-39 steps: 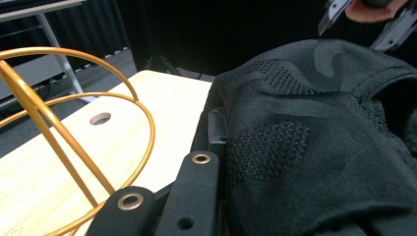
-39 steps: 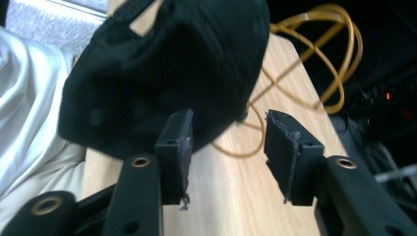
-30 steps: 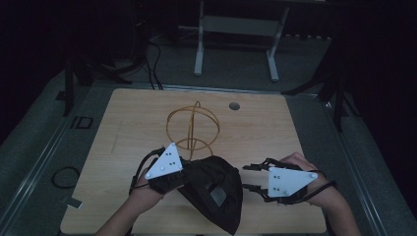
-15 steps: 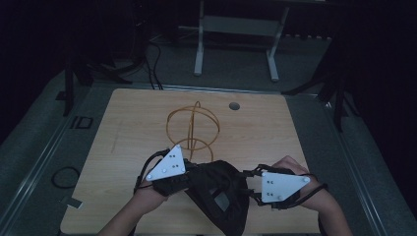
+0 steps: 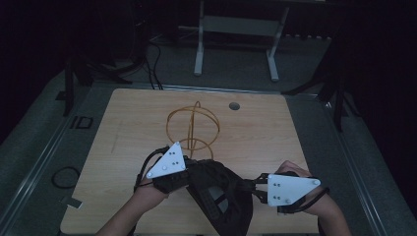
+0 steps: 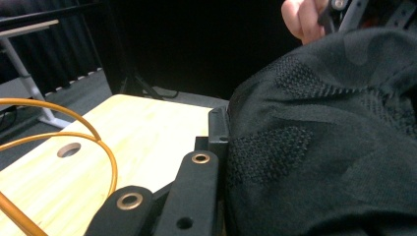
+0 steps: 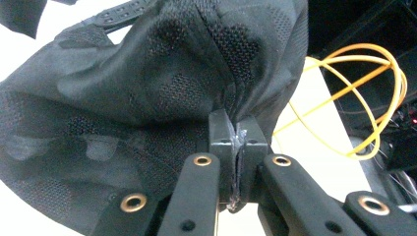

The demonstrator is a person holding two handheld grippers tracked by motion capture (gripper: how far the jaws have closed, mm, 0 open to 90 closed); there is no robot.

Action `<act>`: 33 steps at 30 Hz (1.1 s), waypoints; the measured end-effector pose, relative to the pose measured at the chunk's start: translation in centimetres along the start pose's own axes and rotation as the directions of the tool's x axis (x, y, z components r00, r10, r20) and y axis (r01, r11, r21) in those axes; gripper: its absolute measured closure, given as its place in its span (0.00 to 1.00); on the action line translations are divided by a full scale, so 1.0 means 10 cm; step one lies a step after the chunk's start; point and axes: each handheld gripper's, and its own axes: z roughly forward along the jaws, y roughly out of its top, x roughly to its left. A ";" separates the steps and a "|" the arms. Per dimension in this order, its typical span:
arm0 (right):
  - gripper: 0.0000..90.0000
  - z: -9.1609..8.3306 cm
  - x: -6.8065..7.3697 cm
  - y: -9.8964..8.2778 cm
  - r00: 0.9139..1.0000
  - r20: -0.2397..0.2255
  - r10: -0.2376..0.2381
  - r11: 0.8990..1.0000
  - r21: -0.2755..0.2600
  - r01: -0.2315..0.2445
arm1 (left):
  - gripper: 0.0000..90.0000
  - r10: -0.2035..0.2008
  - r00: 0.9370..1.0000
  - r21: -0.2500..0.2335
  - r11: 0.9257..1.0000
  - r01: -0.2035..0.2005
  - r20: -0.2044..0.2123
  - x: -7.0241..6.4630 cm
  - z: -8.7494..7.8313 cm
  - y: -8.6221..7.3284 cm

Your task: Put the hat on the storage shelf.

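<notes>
A black mesh cap [image 5: 221, 194] hangs bunched between my two grippers near the table's front edge. My left gripper [image 5: 192, 172] holds its left rim. In the left gripper view one jaw presses against the cap [image 6: 319, 147] at the left gripper's tip [image 6: 223, 132], and the fabric hides the other jaw. My right gripper [image 5: 253, 187] is shut on the cap's right side. In the right gripper view both jaws of the right gripper [image 7: 237, 130] pinch a fold of the cap [image 7: 147, 98]. A yellow wire dome frame [image 5: 193, 129] stands just beyond the cap.
The wooden table [image 5: 275, 128] has a round cable hole [image 5: 234, 106] at the back right. The wire frame [image 7: 364, 98] stands close behind the cap, and its hoop [image 6: 98, 142] sits left of my left jaw. A white desk frame [image 5: 236, 29] stands on the floor beyond.
My right gripper has moved in from beside the cap and shut on its right side. The cap now hangs gathered between both grippers. The left gripper has barely moved.
</notes>
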 end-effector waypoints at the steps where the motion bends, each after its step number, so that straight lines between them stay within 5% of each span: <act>1: 0.99 -0.02 -0.01 0.00 1.000 -0.010 0.010 1.000 -0.004 -0.010 | 0.98 0.000 1.000 0.004 1.000 0.001 -0.005 0.00 0.01 0.00; 5: 0.99 -0.05 -0.03 -0.01 1.000 -0.017 0.024 1.000 -0.017 -0.024 | 0.90 -0.011 1.000 0.000 1.000 0.011 -0.019 0.03 0.01 -0.02; 9: 0.99 -0.11 -0.05 -0.01 0.999 -0.021 0.040 0.999 -0.036 -0.041 | 0.67 0.003 1.000 0.029 1.000 -0.002 -0.024 0.04 0.01 -0.05; 22: 0.99 -0.32 -0.16 -0.10 0.995 0.031 0.096 0.995 -0.029 -0.095 | 0.58 -0.004 0.996 0.049 0.999 0.008 -0.084 0.08 -0.13 -0.19; 33: 0.98 -0.58 -0.46 -0.23 0.971 0.155 0.182 0.983 -0.029 -0.180 | 0.57 -0.037 0.992 0.086 0.995 0.048 -0.121 0.11 -0.31 -0.53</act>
